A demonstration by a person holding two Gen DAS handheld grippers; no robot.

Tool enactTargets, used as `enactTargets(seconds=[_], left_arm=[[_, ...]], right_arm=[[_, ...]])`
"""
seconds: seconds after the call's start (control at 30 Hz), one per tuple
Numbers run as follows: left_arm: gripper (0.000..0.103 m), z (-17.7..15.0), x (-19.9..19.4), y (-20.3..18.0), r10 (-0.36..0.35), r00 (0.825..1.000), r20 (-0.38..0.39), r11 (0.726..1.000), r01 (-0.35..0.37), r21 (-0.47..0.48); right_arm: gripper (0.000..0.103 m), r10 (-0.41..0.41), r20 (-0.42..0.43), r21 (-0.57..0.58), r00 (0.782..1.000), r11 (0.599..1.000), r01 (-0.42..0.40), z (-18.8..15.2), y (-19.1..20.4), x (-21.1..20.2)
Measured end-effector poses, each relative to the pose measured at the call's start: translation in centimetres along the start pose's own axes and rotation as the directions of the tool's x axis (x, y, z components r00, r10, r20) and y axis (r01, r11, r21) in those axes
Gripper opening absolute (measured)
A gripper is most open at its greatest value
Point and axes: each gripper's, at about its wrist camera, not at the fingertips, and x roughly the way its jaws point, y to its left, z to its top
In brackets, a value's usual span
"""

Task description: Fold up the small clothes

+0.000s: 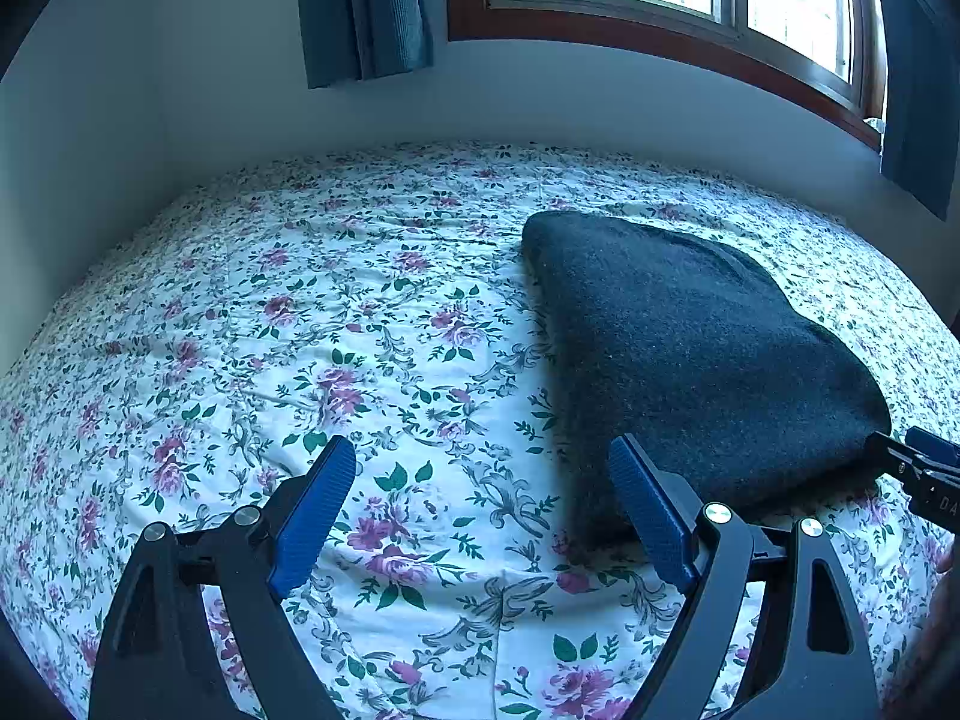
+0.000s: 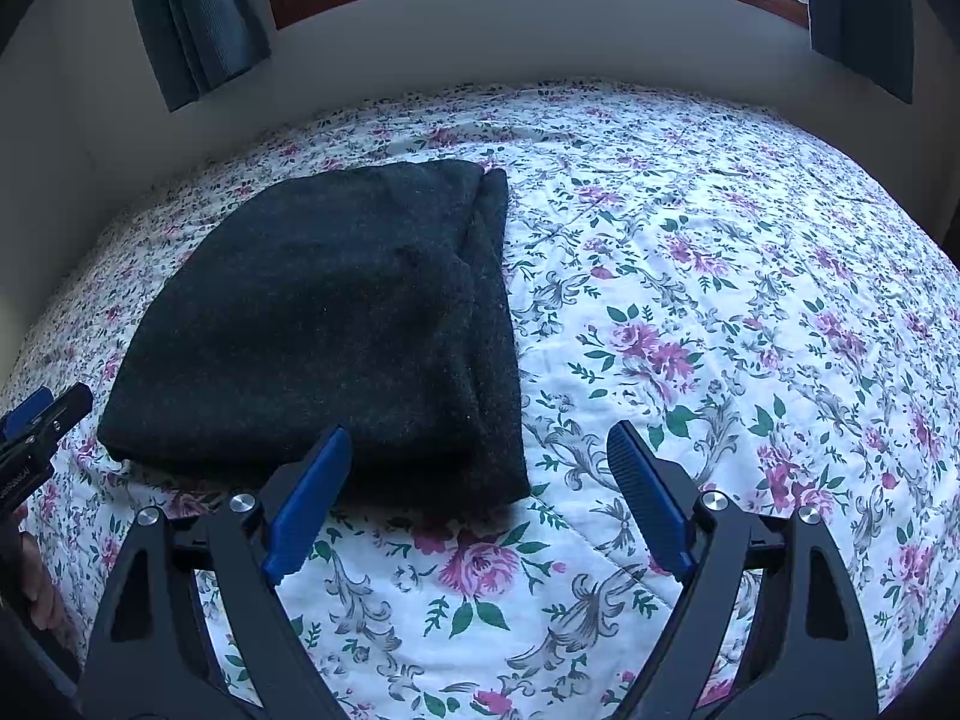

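We are holding both the left tongs [image 1: 483, 516] and right tongs [image 2: 480, 504] spread wide and empty, flanking the dark charcoal knitted garment [image 2: 336, 324] lying folded on the floral-sheeted bed [image 2: 720, 300], seemingly ready for another fold.

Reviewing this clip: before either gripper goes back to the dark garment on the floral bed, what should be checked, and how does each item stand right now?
1. Left gripper open and holding nothing: ok.
2. Right gripper open and holding nothing: ok.
3. Dark garment lying flat on the floral bedsheet, already folded into layers: ok.
4. Layers aligned: not ok; along the garment's right side a lower layer sticks out past the top one.
5. Nothing else lying on the garment: ok.
6. Whether another fold is still needed: cannot tell.
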Motion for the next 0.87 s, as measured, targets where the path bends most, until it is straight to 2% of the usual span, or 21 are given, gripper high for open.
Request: enactTargets(seconds=[0.2,0.37,0.43,0.53,0.67,0.73,0.8,0.87], left_arm=[[0.085,0.0,0.2,0.0,-0.002,1.000,-0.005,1.000,0.002,-0.001],[0.088,0.1,-0.1,0.1,-0.050,0.999,0.007,0.999,0.050,-0.003],[0.088,0.2,-0.5,0.6,-0.076,0.996,0.038,0.997,0.077,-0.031],[0.088,0.4,-0.8,1.4,-0.013,0.997,0.079,0.998,0.018,-0.058],[0.088,1.3,-0.1,4.0,0.047,0.997,0.069,0.994,-0.040,-0.102],[0.088,2.0,0.6,6.1,0.043,0.998,0.044,0.993,-0.038,-0.116],[0.088,2.7,1.5,9.2,0.119,0.993,0.026,0.985,-0.115,-0.132],[0.088,3.3,2.8,12.9,0.238,0.971,0.009,0.960,-0.234,-0.151]], right_arm=[[0.087,0.000,-0.005,0.000,1.000,1.000,0.000,-0.1,-0.1,0.1],[0.087,0.002,-0.005,-0.003,1.000,1.000,-0.002,0.0,-0.1,0.1],[0.087,0.004,-0.005,-0.002,1.000,1.000,-0.004,-0.1,-0.1,0.1],[0.087,0.008,-0.007,0.001,1.000,1.000,-0.008,-0.1,-0.1,0.2],[0.087,0.017,-0.015,0.008,1.000,1.000,-0.016,0.2,-0.6,0.1],[0.087,-0.003,0.000,0.007,1.000,1.000,0.003,0.8,-1.6,-0.4],[0.087,-0.061,0.012,0.009,0.998,0.998,0.061,1.6,-3.7,-0.8],[0.088,-0.125,0.010,0.030,0.992,0.992,0.125,2.1,-6.4,-0.8]])
